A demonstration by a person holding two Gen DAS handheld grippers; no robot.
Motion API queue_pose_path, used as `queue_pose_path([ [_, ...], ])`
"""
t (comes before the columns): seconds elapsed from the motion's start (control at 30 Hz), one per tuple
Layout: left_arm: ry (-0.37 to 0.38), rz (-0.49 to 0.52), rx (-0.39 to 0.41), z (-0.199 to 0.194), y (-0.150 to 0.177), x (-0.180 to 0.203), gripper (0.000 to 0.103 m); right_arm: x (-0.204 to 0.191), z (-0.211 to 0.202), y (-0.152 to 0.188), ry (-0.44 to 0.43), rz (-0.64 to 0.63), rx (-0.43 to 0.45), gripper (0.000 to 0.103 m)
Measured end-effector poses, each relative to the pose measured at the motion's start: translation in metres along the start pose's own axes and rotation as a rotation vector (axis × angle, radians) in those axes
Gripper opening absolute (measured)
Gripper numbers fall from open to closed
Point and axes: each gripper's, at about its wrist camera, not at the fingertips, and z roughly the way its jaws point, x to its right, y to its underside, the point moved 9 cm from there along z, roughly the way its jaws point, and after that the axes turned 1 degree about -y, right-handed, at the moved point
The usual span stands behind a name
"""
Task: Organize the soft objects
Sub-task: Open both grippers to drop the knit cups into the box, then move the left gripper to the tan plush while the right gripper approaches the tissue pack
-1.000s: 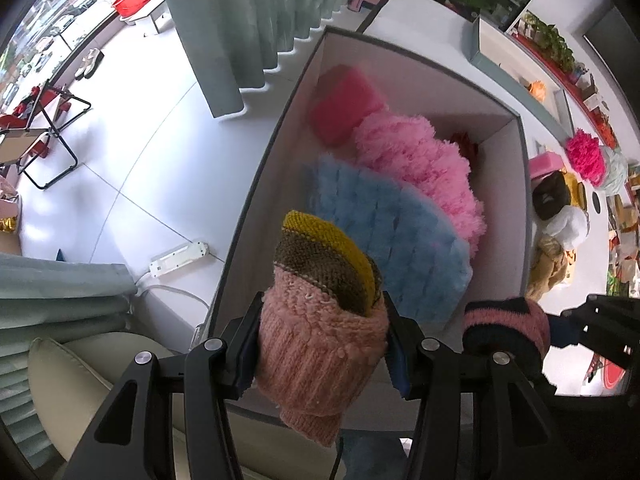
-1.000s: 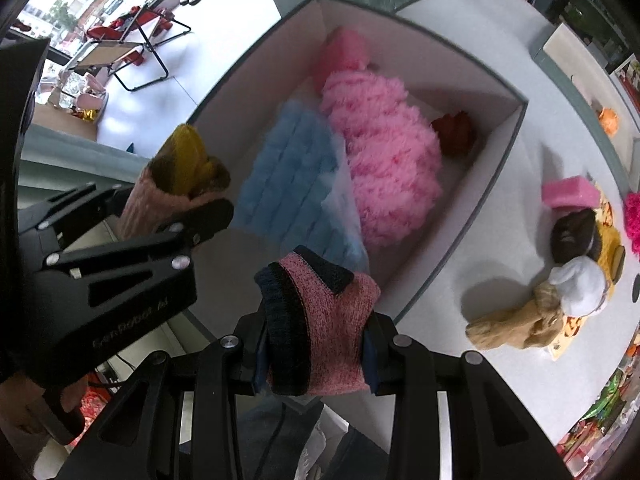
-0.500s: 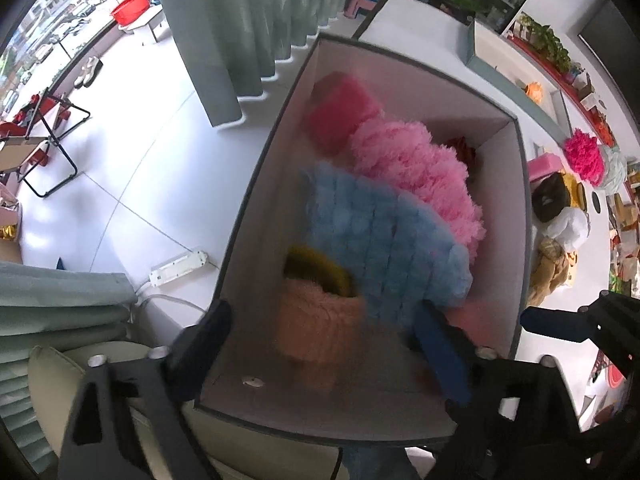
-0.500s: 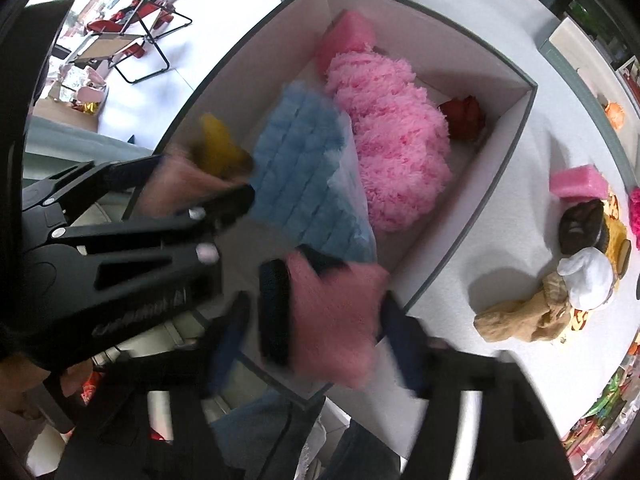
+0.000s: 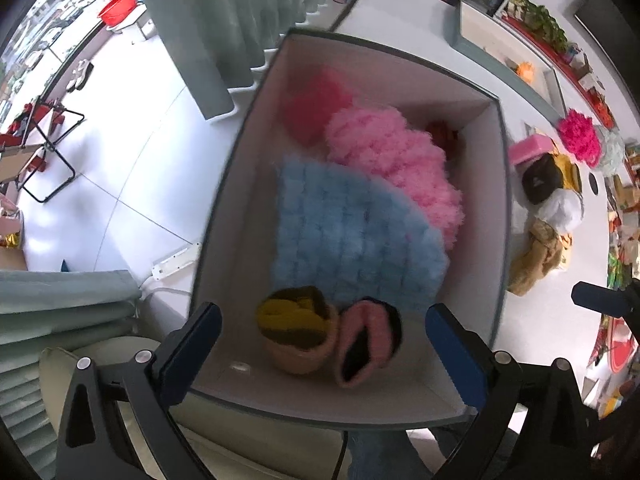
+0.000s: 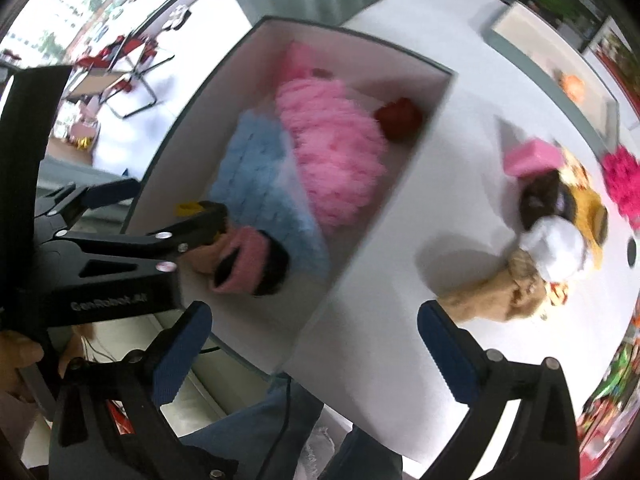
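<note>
From the left wrist, the left gripper points down over the near end of an open box with white inner walls and a dark rim; its jaws are opening wide, the blue-padded fingers released with nothing pressed between them. Below them, on the box floor at the near end, lie two knitted pieces side by side and touching: a peach sock rolled up, its yellow and brown striped cuff facing up, and to its right a pink sock with a dark cuff, blurred. Just beyond them lies a fluffy blue cloth with a square quilted texture, then a shaggy pink cloth, a red-pink block at the far left corner and a small red thing at the far right. On the white desk to the right of the box sits a heap of other soft things. From the right wrist, the right gripper hangs above the near right corner of the box and the desk, jaws opening, fingers released and grasping nothing. The pink sock lies in the box beside the blue cloth, partly behind the left gripper, with the heap on the desk at right.
</note>
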Motion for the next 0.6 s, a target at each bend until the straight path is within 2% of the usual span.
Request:
queue_pose_path([
  [0.1, 0.007, 0.045, 0.006, -0.008, -0.002, 0.022, 0.103, 0.025, -0.003, 0.01, 0.005, 0.075, -0.003, 0.103],
  [0.27, 0.04, 0.155, 0.021, -0.022, -0.005, 0.082, 0.103, 0.091, -0.006, 0.044, 0.002, 0.291, -0.011, 0.103],
  [0.37, 0.029, 0.237, 0.026, -0.026, -0.004, 0.124, 0.103, 0.139, -0.006, 0.075, 0.009, 0.445, -0.021, 0.103],
  [0.5, 0.035, 0.323, -0.003, -0.017, 0.004, 0.179, 0.103, 0.192, -0.009, 0.112, 0.04, 0.62, -0.02, 0.103],
  [0.6, -0.001, 0.366, -0.038, 0.003, 0.009, 0.213, 0.103, 0.221, -0.009, 0.137, 0.027, 0.72, -0.026, 0.103],
])
